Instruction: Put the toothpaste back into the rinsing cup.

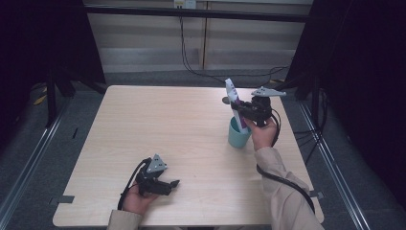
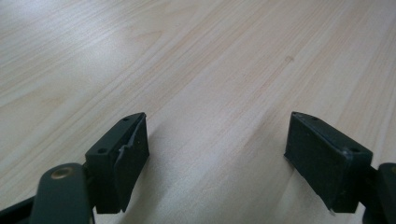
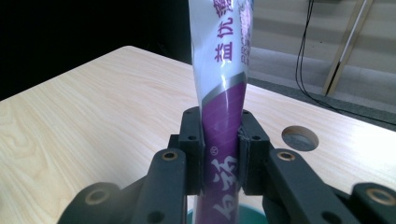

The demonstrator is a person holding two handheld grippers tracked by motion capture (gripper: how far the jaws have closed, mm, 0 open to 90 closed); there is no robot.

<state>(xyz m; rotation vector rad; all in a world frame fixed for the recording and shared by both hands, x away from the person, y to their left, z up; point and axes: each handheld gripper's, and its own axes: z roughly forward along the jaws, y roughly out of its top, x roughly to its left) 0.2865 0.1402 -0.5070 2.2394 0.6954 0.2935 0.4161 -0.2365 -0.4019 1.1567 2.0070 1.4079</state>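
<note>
While left gripper [image 1: 168, 184] rests agape, right gripper [image 1: 242, 111] (raised) clamps tube [image 1: 235, 103] over cup [image 1: 238, 136].

Beige sleeves [image 1: 280, 184], black screw-studded claws [image 1: 242, 111] (grey triangular plates, black trailing cables)

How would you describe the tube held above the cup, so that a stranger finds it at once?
Look at the right half of the wooden table, where a teal cup stands. Just over it, the right tongs pinch a tube by its lower part. It is the one tall thing there, white above and purple below, with printed characters.
</note>
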